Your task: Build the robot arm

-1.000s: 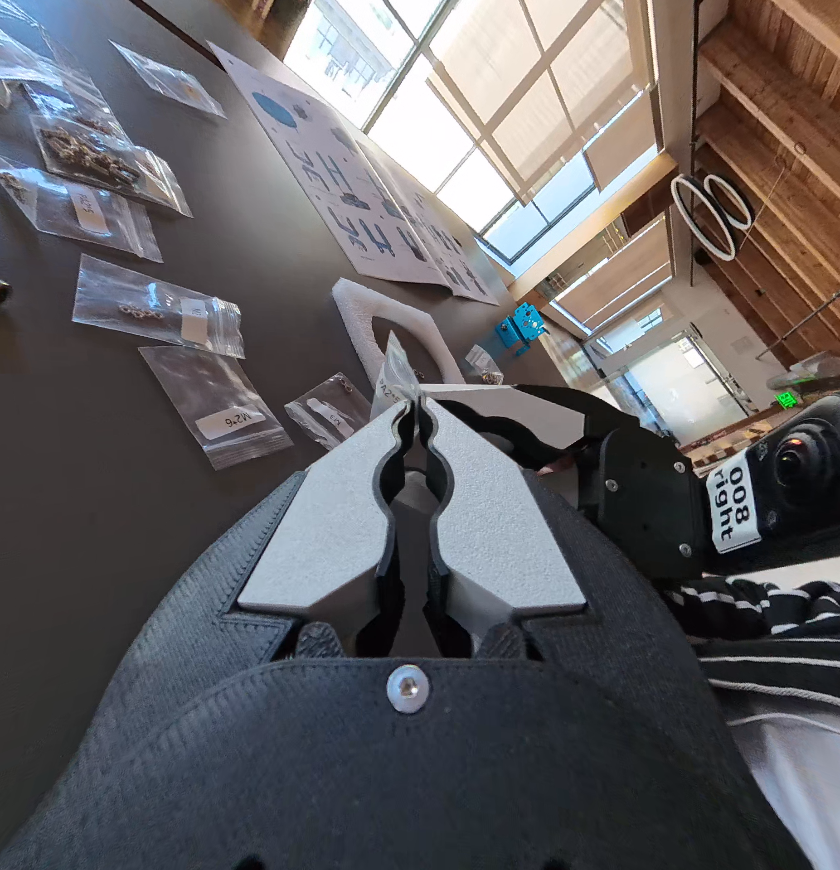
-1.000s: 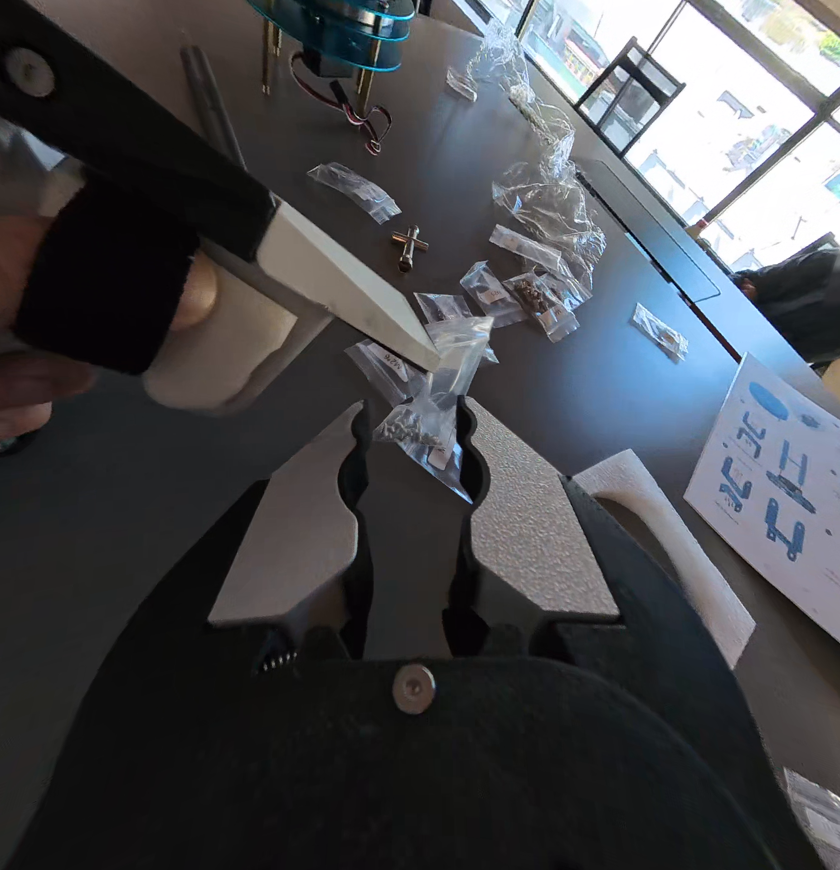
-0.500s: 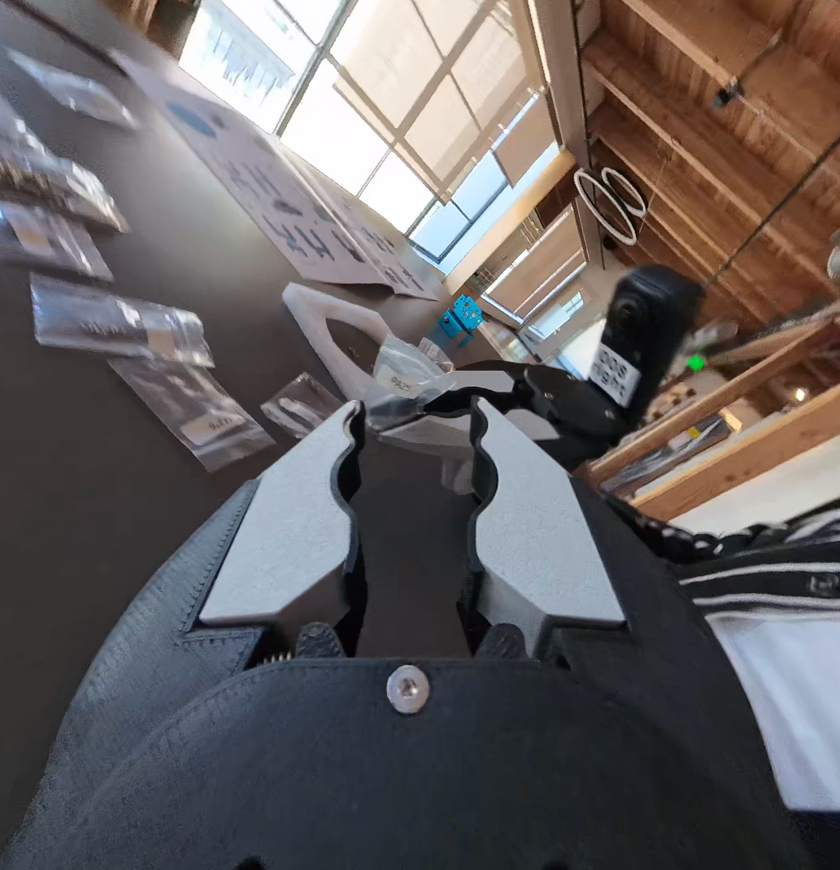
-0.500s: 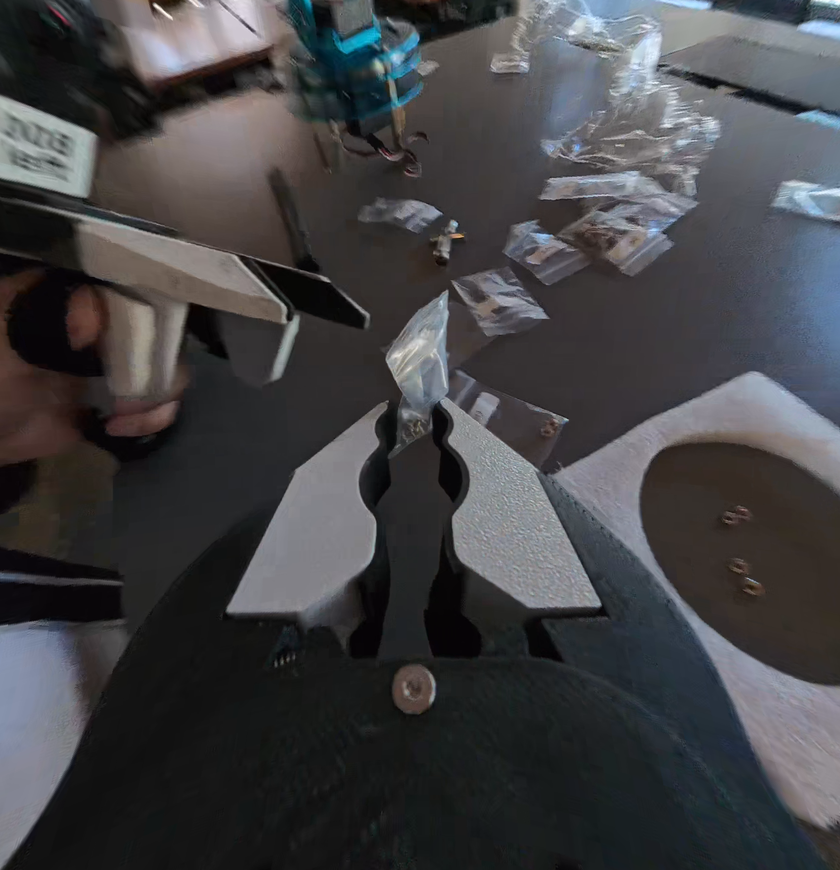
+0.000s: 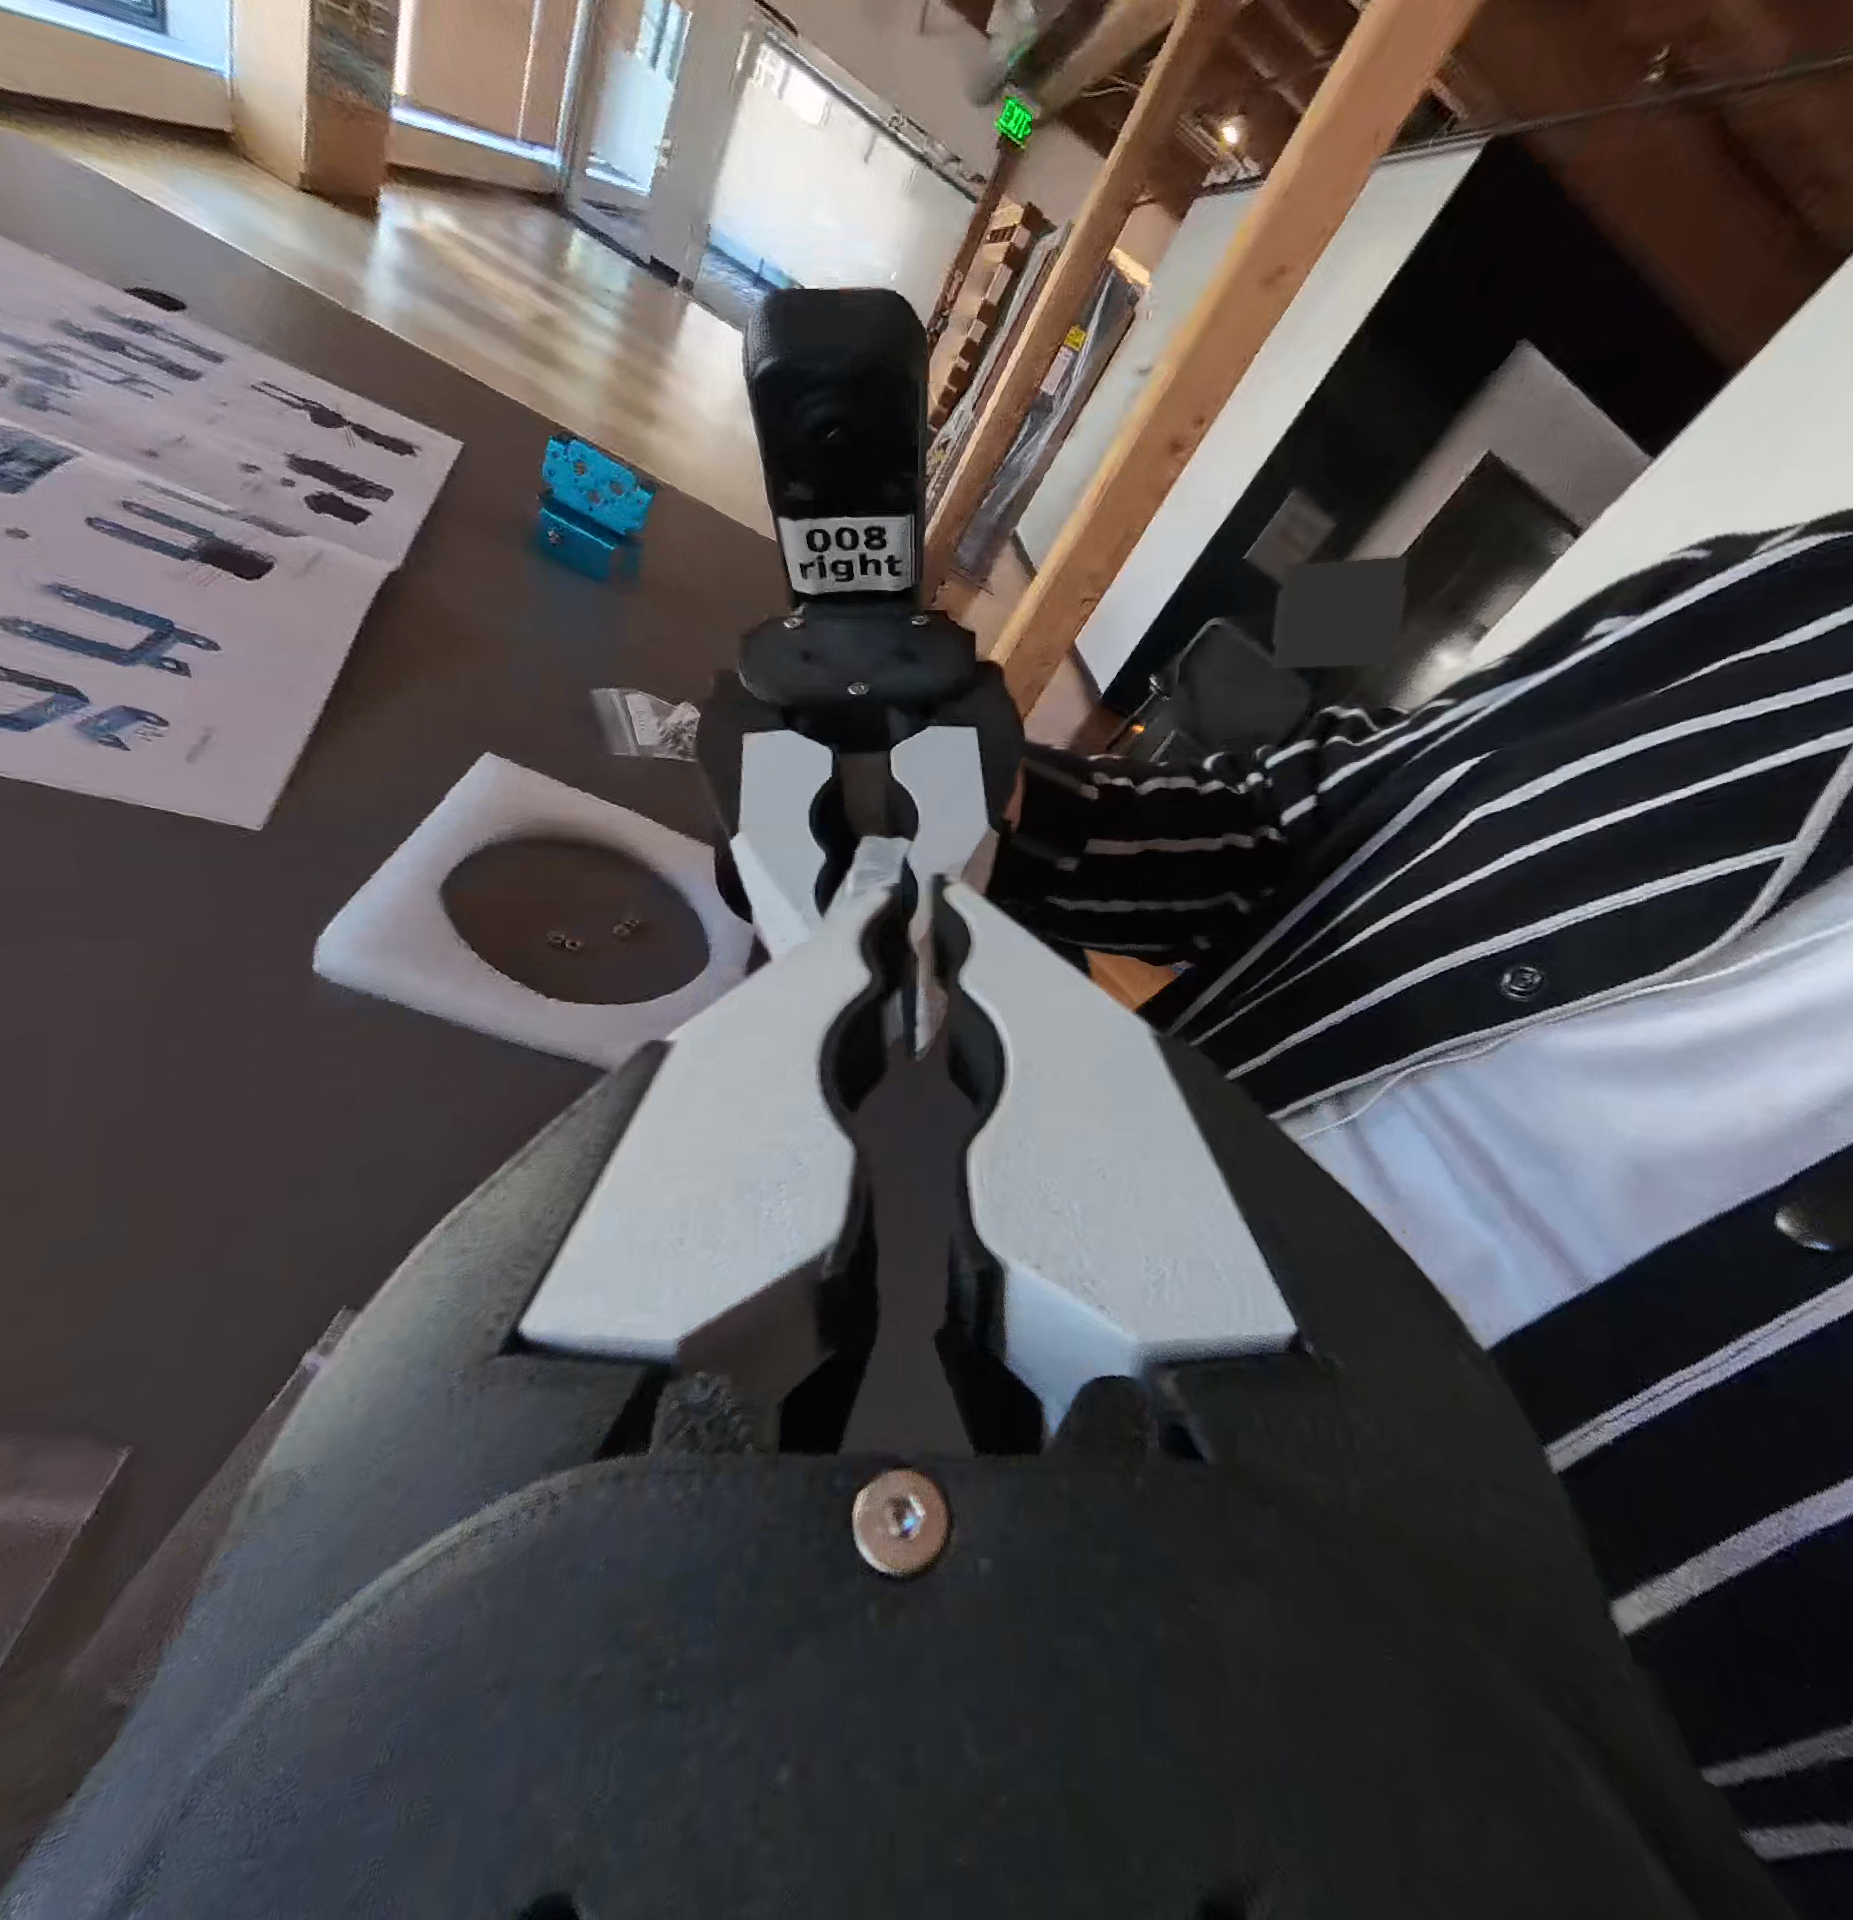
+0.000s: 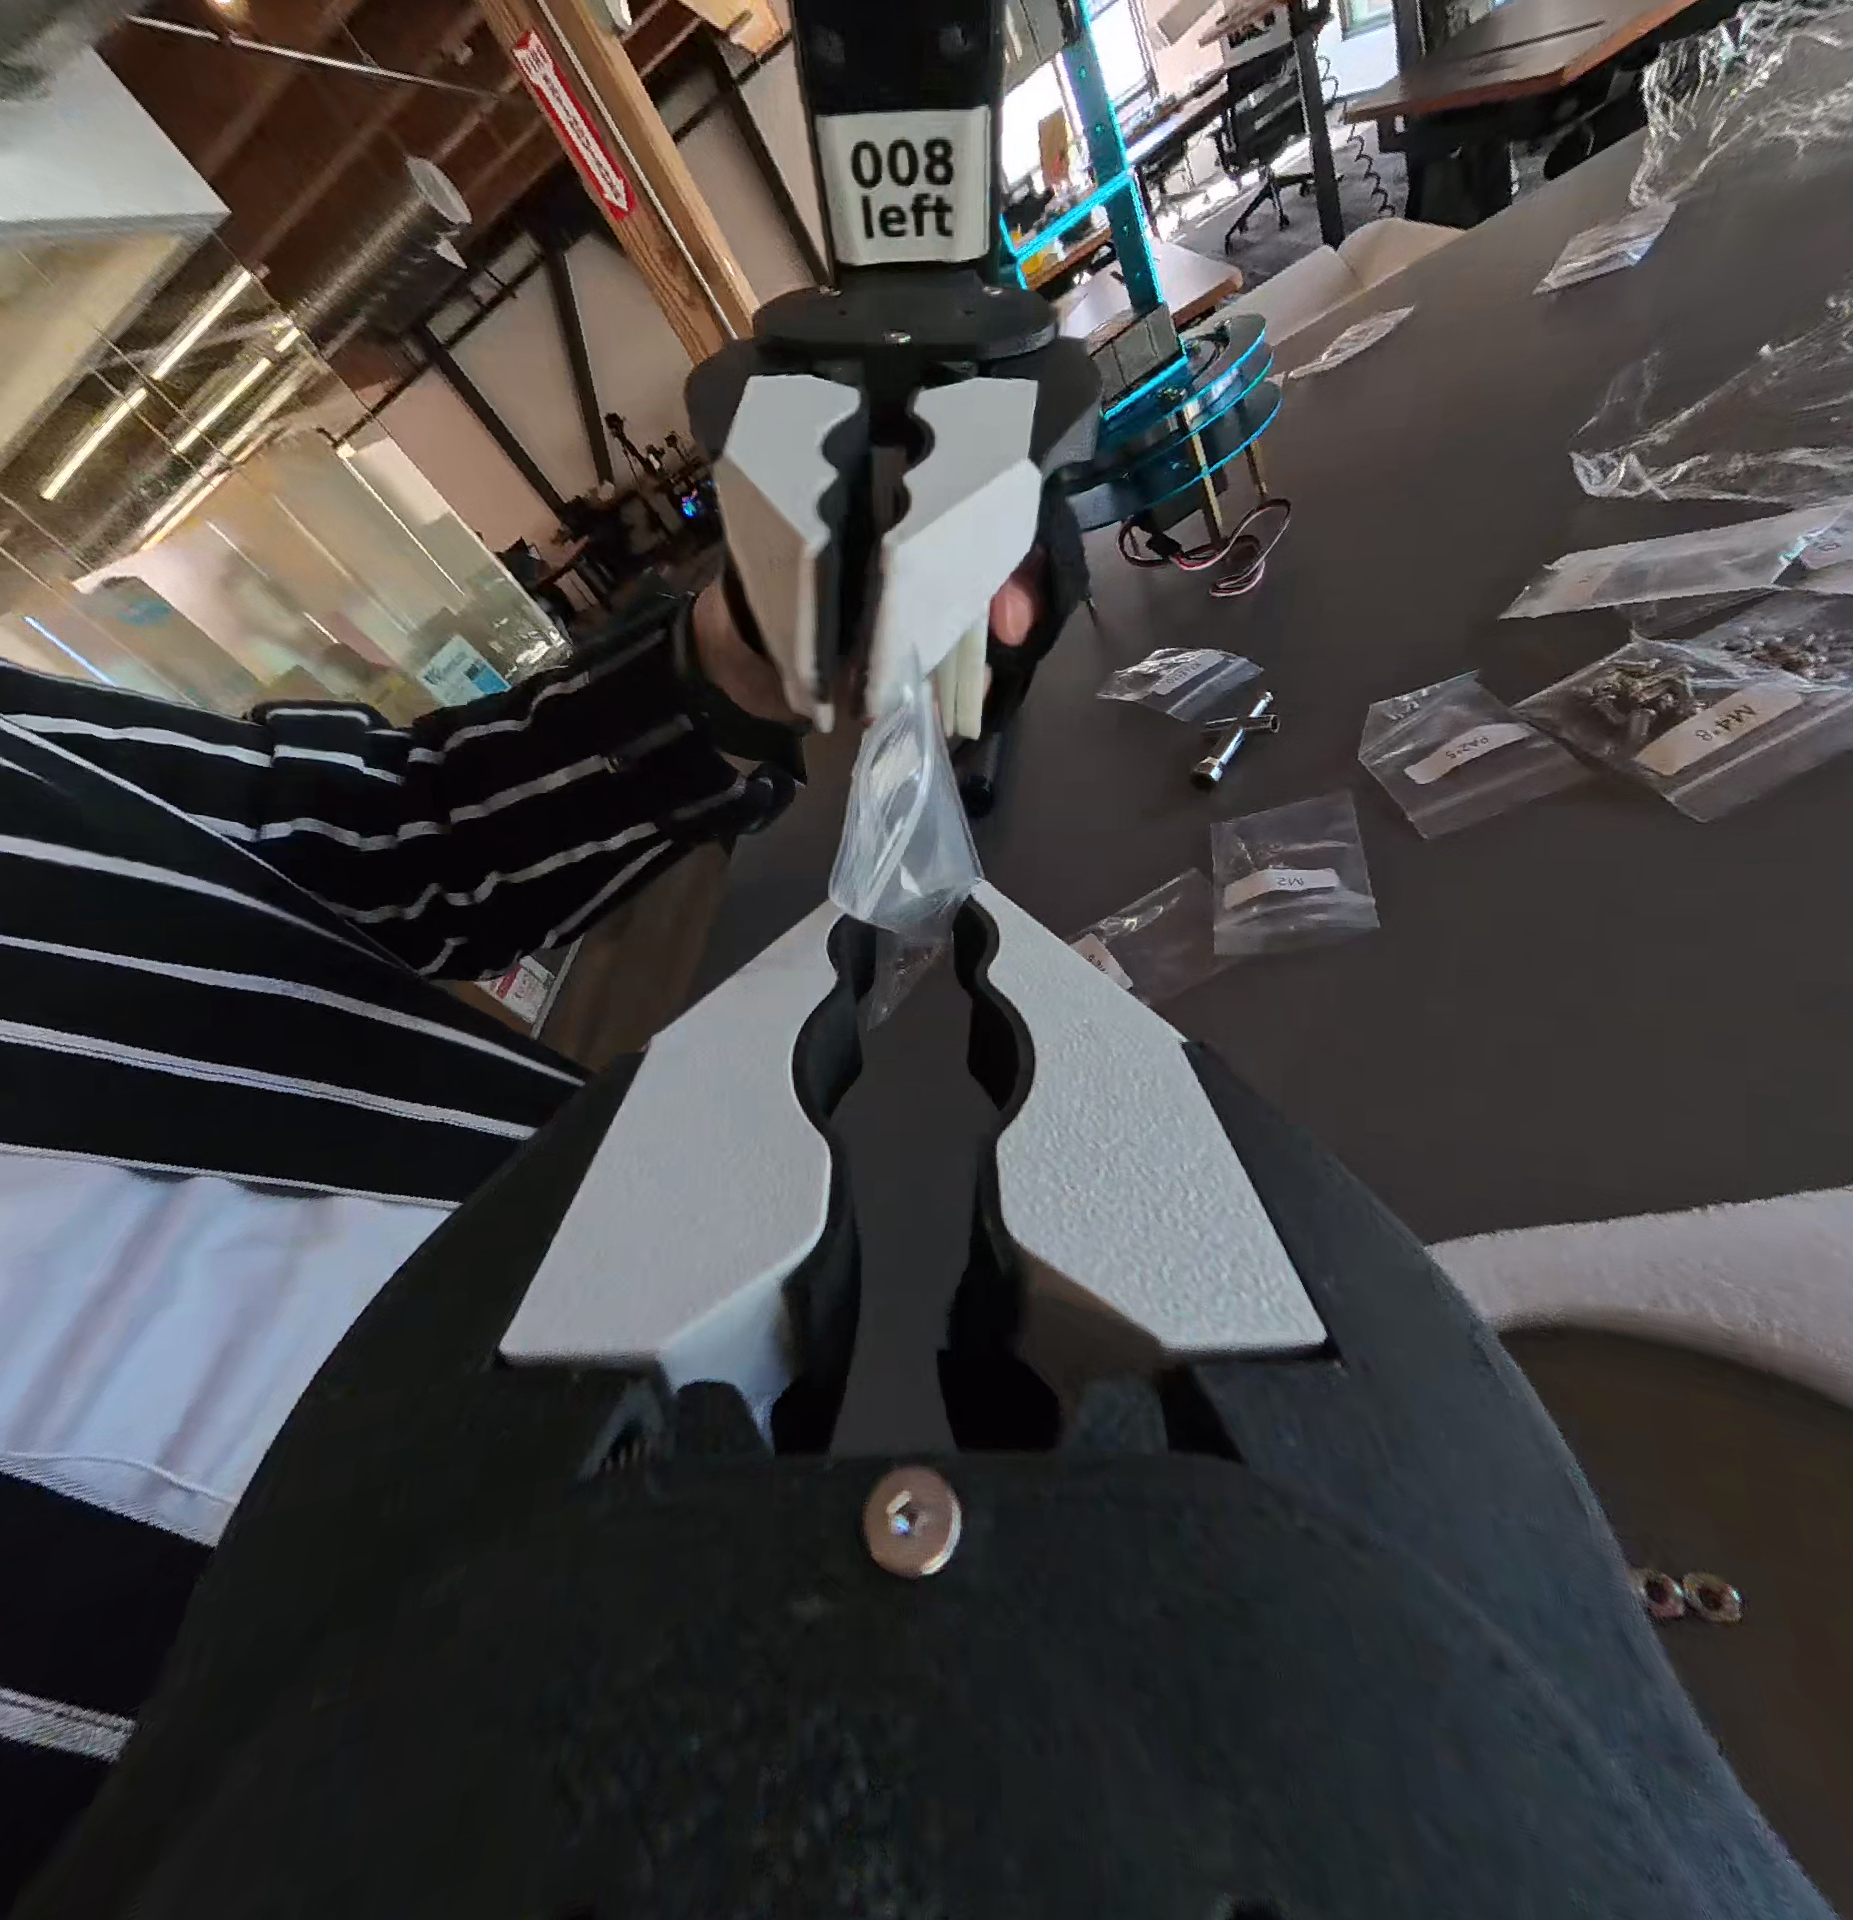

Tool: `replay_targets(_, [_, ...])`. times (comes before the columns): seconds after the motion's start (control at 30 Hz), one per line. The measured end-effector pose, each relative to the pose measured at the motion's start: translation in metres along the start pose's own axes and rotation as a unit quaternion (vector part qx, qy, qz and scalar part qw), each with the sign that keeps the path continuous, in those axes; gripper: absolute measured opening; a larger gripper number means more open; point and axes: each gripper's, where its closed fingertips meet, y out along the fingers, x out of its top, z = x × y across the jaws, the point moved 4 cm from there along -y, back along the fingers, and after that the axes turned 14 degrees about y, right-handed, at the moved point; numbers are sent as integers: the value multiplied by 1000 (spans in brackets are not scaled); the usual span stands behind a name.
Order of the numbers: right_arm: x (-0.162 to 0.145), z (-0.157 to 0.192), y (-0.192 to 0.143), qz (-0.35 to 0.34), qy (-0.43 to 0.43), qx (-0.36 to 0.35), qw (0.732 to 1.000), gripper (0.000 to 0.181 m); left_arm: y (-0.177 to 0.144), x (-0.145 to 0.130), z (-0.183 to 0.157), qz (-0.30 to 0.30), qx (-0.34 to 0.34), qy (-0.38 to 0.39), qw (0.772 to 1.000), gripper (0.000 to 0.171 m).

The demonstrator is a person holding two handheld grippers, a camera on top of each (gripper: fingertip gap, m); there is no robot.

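The little clear bag (image 5: 906,914) hangs in the air between both tongs, above the dark desk (image 5: 174,1039). In the left wrist view, the left tongs (image 5: 914,894) are almost closed, pinching one end. The right tongs (image 5: 868,831) face them and grip the other end. A white foam piece (image 5: 402,914) lies below.

In the right wrist view, the right tongs (image 6: 906,920) pinch the bag (image 6: 901,821) near its tiny parts. Both should squeeze tight and pull slowly.

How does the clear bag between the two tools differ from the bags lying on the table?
The held bag hangs in the air, pinched by the left tool and the right tool; the table bags lie flat, untouched. The held bag is crumpled; the table bags look smooth. Both are small clear plastic.
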Motion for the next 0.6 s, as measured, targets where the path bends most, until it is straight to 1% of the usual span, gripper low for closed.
replay_targets(0.07, [-3, 0, -2, -3, -4, 0, 1000, 14, 6, -6, 6, 19, 11, 2, 1000, 1])
replay_targets(0.13, [-6, -7, -4, 2, -8, -22, 1000, 13, 10, -10, 8, 26, 8, -6, 1000, 12])
replay_targets(0.23, [-7, -10, -8, 7, -1, -19, 1000, 11, 11, -12, 15, 22, 12, -9, 1000, 14])
replay_targets(0.33, [-9, -16, -9, 17, 0, -25, 1000, 11, 12, -19, 27, 48, 29, -10, 998, 23])
replay_targets(0.37, [-9, -17, -9, 19, 1, -21, 1000, 10, 11, -22, 35, 65, 55, -7, 996, 32])
replay_targets(0.4, [-8, -18, -8, 19, 2, -20, 1000, 10, 11, -24, 40, 74, 71, -3, 995, 38])
replay_targets(0.43, [-7, -20, -8, 18, 4, -26, 999, 10, 12, -23, 40, 71, 63, 0, 996, 31])
replay_targets(0.47, [-7, -21, -7, 21, 7, -25, 999, 10, 14, -23, 36, 67, 39, -3, 997, 14])
replay_targets(0.5, [-8, -22, -6, 27, 9, -23, 999, 10, 17, -23, 31, 66, 14, -9, 998, 3])
replay_targets(0.53, [-10, -25, -5, 33, 9, -31, 999, 11, 18, -25, 31, 72, 5, -16, 997, 0])
replay_targets(0.57, [-11, -31, -5, 36, 8, -53, 998, 17, 19, -28, 35, 85, 13, -22, 996, 0])
replay_targets(0.6, [-12, -36, -7, 38, 4, -78, 996, 32, 18, -33, 40, 101, 29, -27, 994, 0])
